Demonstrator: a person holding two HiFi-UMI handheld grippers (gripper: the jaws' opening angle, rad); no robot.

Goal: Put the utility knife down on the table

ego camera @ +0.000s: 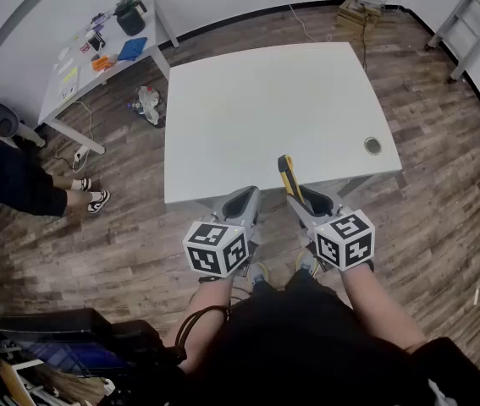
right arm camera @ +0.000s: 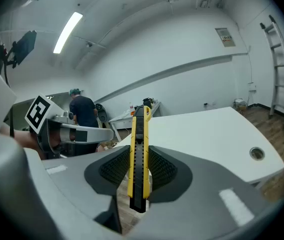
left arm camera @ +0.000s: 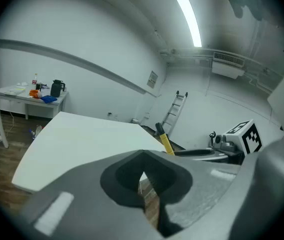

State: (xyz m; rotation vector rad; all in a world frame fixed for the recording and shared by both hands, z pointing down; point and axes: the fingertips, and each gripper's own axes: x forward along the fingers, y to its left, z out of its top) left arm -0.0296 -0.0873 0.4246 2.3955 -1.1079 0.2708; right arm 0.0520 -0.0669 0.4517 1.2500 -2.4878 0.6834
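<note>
My right gripper (ego camera: 300,198) is shut on a yellow and black utility knife (ego camera: 287,177), which sticks forward over the near edge of the white table (ego camera: 265,100). In the right gripper view the knife (right arm camera: 138,154) stands on edge, clamped between the ribbed dark pads (right arm camera: 163,170), its tip pointing away. My left gripper (ego camera: 241,205) hovers beside it at the same table edge. In the left gripper view its jaws (left arm camera: 143,178) are shut with nothing between them, and the knife (left arm camera: 164,139) and the right gripper (left arm camera: 217,151) show at the right.
The table has a round cable hole (ego camera: 373,145) near its right front corner. A smaller cluttered table (ego camera: 96,53) stands at the far left, with a seated person (ego camera: 19,184) nearby. A ladder (ego camera: 475,15) leans at the far right, and boxes (ego camera: 362,8) sit by the back wall.
</note>
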